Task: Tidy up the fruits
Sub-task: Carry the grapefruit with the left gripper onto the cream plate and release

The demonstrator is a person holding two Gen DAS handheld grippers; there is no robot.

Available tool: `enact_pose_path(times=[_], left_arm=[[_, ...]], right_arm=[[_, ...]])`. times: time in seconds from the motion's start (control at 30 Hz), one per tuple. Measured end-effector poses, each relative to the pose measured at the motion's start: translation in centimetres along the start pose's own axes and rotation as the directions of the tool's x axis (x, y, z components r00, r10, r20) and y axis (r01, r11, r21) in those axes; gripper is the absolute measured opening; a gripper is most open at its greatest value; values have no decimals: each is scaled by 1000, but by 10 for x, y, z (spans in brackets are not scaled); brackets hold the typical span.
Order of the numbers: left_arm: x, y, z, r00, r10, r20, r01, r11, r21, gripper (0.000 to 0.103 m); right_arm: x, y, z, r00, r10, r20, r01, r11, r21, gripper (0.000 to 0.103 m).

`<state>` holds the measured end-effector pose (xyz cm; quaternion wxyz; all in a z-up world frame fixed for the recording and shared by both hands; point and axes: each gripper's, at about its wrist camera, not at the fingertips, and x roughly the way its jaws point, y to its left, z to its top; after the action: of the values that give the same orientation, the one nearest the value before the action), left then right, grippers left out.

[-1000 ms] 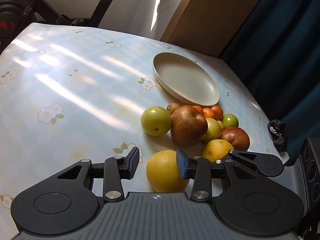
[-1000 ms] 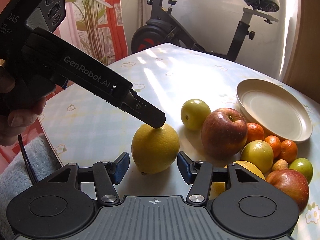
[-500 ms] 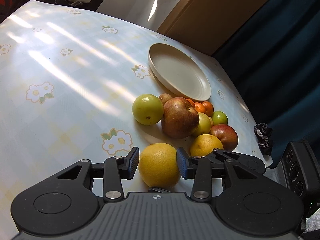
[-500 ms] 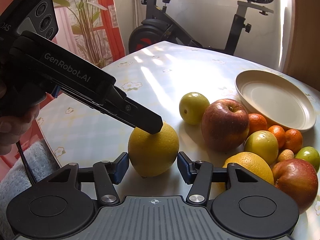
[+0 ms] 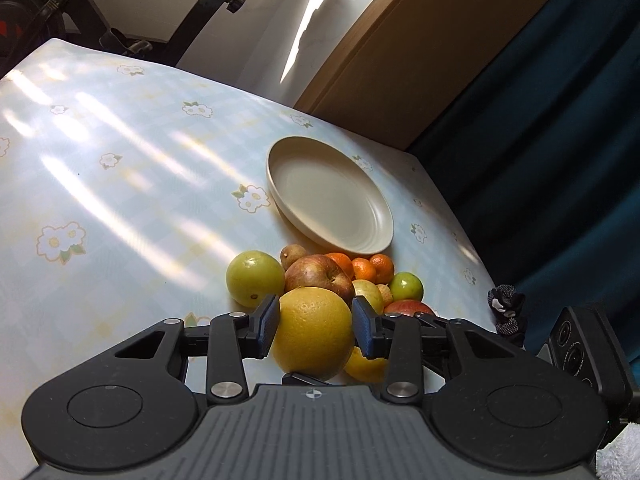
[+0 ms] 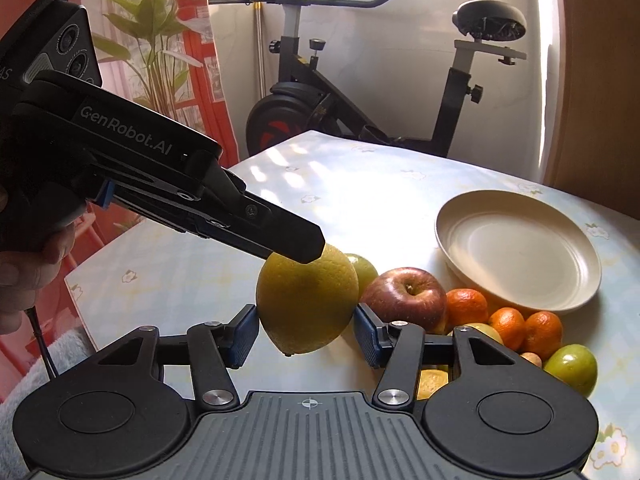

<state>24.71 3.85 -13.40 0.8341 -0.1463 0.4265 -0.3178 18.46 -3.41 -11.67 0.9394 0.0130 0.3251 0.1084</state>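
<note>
A large yellow citrus (image 5: pixel 314 328) (image 6: pixel 306 304) hangs just above the flowered table, gripped from two sides. My left gripper (image 5: pixel 316 312) is shut on it, pads against its flanks; in the right wrist view one of its fingers (image 6: pixel 296 246) lies over the fruit's top. My right gripper (image 6: pixel 305 320) is shut on the same fruit, and its fingers (image 5: pixel 420 318) reach in from the right. An empty cream plate (image 5: pixel 332 200) (image 6: pixel 516 248) lies beyond the fruit pile: a red apple (image 5: pixel 316 274) (image 6: pixel 404 296), mandarins (image 5: pixel 372 268) (image 6: pixel 508 328), green fruits (image 5: pixel 254 278) (image 6: pixel 572 364) and a second yellow citrus (image 5: pixel 368 366).
A person's hand (image 6: pixel 24 272) holds the left gripper. An exercise bike (image 6: pixel 320 92) and a plant (image 6: pixel 152 20) stand past the far table edge. A dark curtain (image 5: pixel 540 120) hangs along the right edge, with a black scrunchie (image 5: pixel 504 308) near that corner.
The yellow citrus has come up off the table between both grippers. Both grippers have risen and tipped upward, so more of the room shows.
</note>
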Motion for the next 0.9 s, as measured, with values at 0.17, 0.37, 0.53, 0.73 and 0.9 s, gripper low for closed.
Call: enact_pose_path(times=[0.17,0.37,0.53,0.73,0.9], left_arm=[[-2,-34,36,997,-1,74,-5,997,73,41],[4,-63,73,994,-10,112,-6,990,138,41],[24,-63,89,996,1,87,-16,986,163,41],[52,-42,95,999,1,32,-6,991,137,41],[77,-29,112,1000,12,-14,-11,993,115,41]], right_arm=[[-16,-31,39,999,-14,50,16,999,-38,49],[-20,-66,68,997,-28,76,33,998,-55,49],[-7,-90,73,998,-26,56,29,999,-46,49],[17,-117,72,1000,-5,0,5,1000,-4,49],[48,-140,79,998,9,-62,-7,1000,24,49]])
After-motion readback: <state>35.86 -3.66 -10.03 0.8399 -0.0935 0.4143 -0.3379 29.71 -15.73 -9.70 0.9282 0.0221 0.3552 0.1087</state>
